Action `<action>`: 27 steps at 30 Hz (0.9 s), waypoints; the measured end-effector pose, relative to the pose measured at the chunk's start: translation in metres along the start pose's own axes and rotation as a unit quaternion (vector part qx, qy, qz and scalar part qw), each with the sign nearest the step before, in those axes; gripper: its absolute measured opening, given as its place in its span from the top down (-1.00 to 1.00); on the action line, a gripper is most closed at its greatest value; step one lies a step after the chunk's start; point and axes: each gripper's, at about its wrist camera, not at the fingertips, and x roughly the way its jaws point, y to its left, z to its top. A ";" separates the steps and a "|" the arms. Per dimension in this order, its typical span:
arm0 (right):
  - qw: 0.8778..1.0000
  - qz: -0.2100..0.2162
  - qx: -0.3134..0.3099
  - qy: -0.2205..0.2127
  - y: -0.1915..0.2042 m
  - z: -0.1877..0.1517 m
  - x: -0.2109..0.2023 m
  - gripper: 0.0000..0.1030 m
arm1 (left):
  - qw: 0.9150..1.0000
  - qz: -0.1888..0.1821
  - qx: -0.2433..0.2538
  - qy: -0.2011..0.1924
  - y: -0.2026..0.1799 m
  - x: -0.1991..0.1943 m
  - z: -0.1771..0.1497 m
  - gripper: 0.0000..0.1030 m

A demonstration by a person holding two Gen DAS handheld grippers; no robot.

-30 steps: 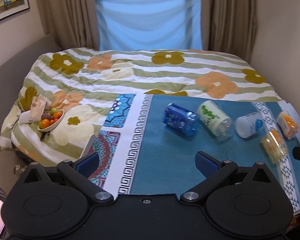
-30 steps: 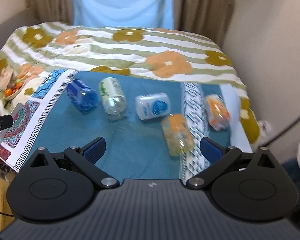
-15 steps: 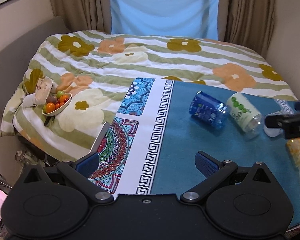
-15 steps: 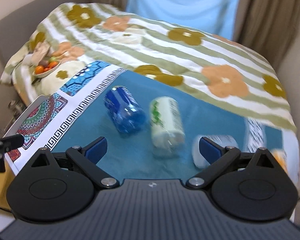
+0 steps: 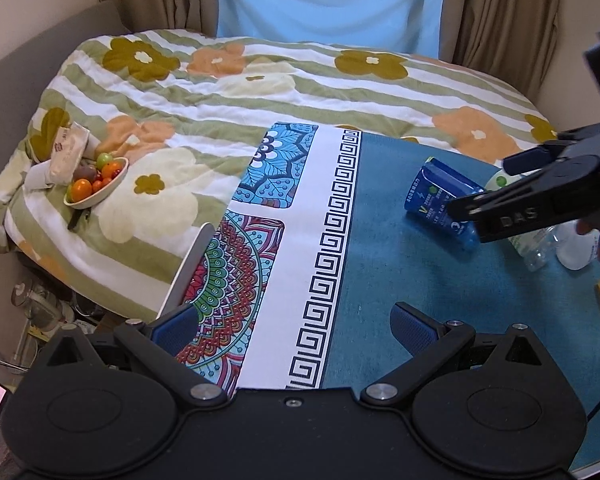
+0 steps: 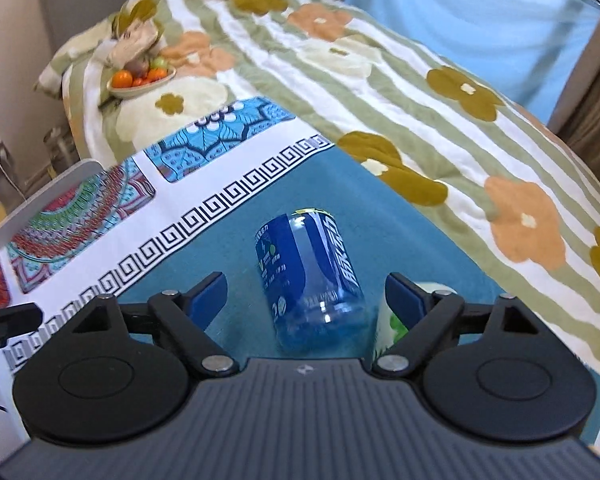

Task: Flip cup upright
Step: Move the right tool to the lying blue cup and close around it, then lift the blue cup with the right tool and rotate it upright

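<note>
My right gripper point(image 6: 304, 296), having swung in, is now straddling toppled blue cup point(image 6: 310, 276) at lower centre, jaws spread; grasp pending.

The blue cup point(image 6: 312, 280) is glossy clear plastic with a printed label. The mat point(image 5: 380, 264) under it looks like matt, short-napped cloth. The quilt point(image 5: 260, 80) is soft, stitched fabric. The bowl point(image 5: 114, 184) is perhaps glazed ceramic.
</note>
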 end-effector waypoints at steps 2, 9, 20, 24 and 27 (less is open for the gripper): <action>1.000 0.003 -0.008 0.008 0.000 0.003 0.012 -0.91 | 1.000 -0.003 0.001 0.002 0.001 0.005 0.001 -1.00; 0.999 0.003 -0.040 0.035 0.004 0.010 0.044 -0.85 | 1.000 -0.009 0.003 0.012 0.004 0.019 0.003 -1.00; 0.997 -0.004 -0.060 0.057 0.008 0.007 0.070 -0.53 | 1.000 -0.010 0.004 0.018 0.008 0.026 0.005 -1.00; 0.997 -0.005 -0.058 0.058 0.009 0.006 0.069 -0.50 | 1.000 -0.009 0.006 0.018 0.009 0.027 0.005 -1.00; 0.997 -0.001 -0.048 0.055 0.009 0.005 0.063 -0.50 | 1.000 -0.009 0.007 0.018 0.009 0.027 0.006 -1.00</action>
